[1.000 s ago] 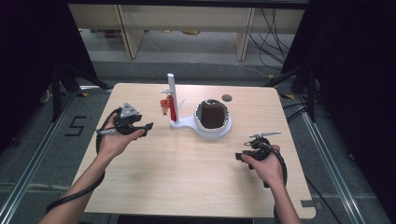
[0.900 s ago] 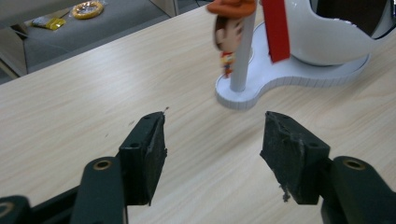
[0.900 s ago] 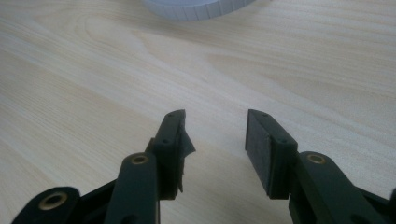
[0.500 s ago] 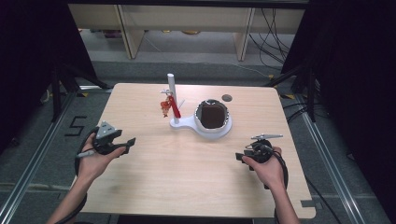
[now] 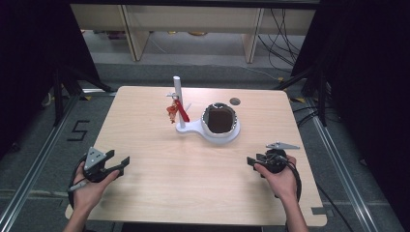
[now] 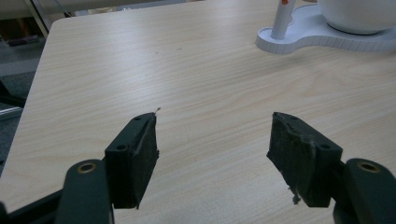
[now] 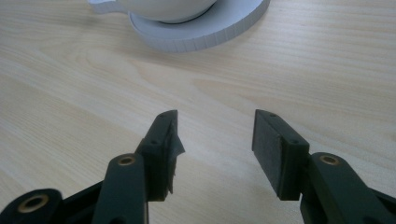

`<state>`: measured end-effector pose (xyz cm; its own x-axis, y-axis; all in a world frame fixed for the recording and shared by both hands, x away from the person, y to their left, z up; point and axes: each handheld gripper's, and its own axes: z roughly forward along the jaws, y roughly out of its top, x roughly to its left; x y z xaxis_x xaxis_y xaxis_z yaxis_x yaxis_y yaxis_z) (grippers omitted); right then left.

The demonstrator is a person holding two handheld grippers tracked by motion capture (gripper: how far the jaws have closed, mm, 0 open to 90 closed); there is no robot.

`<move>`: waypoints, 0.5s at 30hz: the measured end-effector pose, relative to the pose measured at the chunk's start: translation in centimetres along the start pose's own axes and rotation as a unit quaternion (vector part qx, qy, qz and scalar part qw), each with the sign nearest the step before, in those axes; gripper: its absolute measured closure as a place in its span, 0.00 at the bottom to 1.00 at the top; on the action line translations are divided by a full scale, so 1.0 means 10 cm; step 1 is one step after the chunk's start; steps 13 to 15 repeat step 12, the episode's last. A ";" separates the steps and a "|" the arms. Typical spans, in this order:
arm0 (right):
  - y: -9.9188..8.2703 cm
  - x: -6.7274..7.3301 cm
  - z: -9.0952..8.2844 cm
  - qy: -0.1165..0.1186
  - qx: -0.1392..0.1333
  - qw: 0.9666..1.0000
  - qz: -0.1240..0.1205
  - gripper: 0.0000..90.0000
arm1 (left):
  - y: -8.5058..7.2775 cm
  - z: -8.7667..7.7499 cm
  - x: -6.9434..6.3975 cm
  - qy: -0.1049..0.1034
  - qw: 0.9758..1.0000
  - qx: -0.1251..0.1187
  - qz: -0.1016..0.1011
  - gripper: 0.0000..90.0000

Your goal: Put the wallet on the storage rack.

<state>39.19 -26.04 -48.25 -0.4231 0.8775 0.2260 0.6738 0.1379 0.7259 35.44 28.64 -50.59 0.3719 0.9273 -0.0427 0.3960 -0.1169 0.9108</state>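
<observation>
- Dark room, pale wood tabletop (image 5: 159, 193) with loads of bare space.
- Left claw (image 5: 119, 163) has just been opening, nothing between the jaws.
- Right claw (image 5: 252, 161) likewise spread and empty.
- White stand (image 5: 212, 131) sits ahead of both, well apart; red charm (image 5: 174, 110) hangs off its post.
- Charm's probably light and floppy, so pinch its strap.

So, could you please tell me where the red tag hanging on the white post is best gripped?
Probably its free lower end: the red tag hangs off the white post toward the bowl, so come from the near side.
</observation>
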 end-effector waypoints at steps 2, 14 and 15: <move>-0.03 -0.02 0.00 0.002 -0.010 1.000 0.004 0.57 | -0.05 0.01 -0.01 -0.003 1.000 -0.004 -0.003 0.35; -0.17 0.01 0.05 0.000 -0.075 0.997 0.007 0.58 | -0.13 0.01 -0.08 -0.006 0.999 -0.045 -0.001 0.35; -0.17 0.01 0.05 0.000 -0.075 0.997 0.007 0.58 | -0.13 0.01 -0.08 -0.006 0.999 -0.045 -0.001 0.35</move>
